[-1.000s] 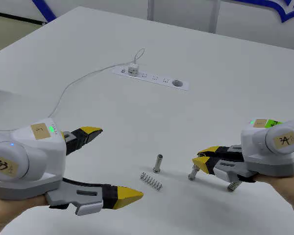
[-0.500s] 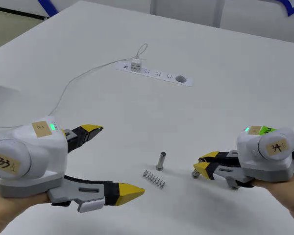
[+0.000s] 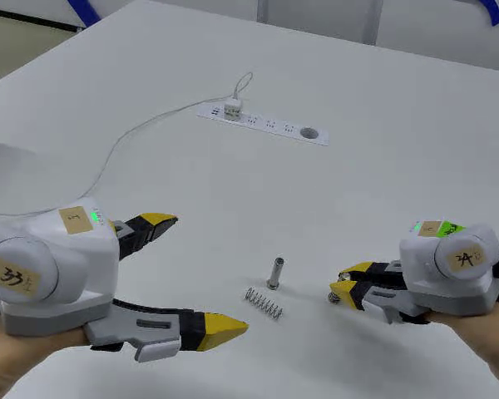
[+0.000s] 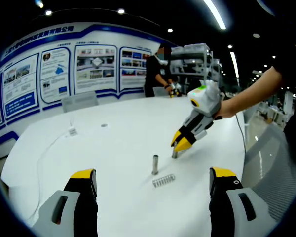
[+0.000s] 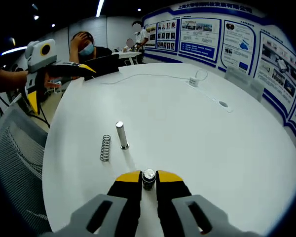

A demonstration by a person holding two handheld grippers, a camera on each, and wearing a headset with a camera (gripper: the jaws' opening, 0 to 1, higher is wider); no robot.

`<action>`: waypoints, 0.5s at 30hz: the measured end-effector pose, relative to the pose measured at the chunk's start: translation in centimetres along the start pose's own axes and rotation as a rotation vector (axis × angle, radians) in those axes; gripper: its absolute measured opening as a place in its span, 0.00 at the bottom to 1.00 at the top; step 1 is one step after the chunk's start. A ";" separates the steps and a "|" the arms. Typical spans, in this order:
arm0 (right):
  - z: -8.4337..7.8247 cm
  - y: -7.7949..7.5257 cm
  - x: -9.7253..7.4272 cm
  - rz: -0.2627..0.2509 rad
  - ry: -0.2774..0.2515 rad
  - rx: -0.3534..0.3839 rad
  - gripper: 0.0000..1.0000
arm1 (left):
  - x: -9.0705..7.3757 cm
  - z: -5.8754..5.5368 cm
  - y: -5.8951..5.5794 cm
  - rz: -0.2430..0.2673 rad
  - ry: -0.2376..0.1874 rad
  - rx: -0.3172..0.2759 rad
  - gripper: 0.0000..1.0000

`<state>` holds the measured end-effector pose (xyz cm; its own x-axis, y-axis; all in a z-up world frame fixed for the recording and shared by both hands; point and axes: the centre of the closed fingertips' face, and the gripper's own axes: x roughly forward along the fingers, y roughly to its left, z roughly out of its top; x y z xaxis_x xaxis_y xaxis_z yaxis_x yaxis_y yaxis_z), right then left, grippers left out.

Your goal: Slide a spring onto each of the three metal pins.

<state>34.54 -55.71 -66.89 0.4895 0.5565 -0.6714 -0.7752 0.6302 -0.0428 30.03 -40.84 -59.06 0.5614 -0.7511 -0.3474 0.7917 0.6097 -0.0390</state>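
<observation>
A: What is gripped?
B: One pin [image 5: 148, 176] is clamped by the closed right gripper [image 3: 343, 283]; the left gripper [image 3: 193, 274] is held wide open and empty.
A: The rest?
B: A second pin [image 3: 275, 272] is stood on the bench [image 3: 358, 191] — spring [image 3: 263, 302] laid beside it.

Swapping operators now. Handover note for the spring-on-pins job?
Left gripper: open, empty, held over the near left of the table.
Right gripper: shut on the top of the held pin, low at the table surface. I can't tell whether that pin carries a spring.
Bare pin: upright mid-table, no spring on it.
Loose spring: lying flat just beside the bare pin, not touching it.
Done: nothing I can confirm.
Left: at least get the loose spring onto the bare pin; check the other pins yourself.
</observation>
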 end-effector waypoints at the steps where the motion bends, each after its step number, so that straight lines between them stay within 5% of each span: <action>1: -0.2 0.0 0.0 -0.002 0.009 -0.004 0.12 | 0.0 -0.1 0.0 -0.001 0.003 0.001 0.97; 5: -0.3 -0.1 -0.1 -0.015 0.018 -0.001 0.20 | -0.1 0.1 -0.1 -0.001 0.000 0.002 0.97; 15: 1.1 -0.3 -2.4 -0.036 -0.026 -0.009 0.21 | -0.2 1.0 -0.3 -0.010 -0.007 0.043 0.96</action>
<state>34.06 -56.63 -64.42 0.5277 0.5475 -0.6494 -0.7601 0.6456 -0.0733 29.95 -41.15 -58.04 0.5553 -0.7588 -0.3403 0.8066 0.5911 -0.0016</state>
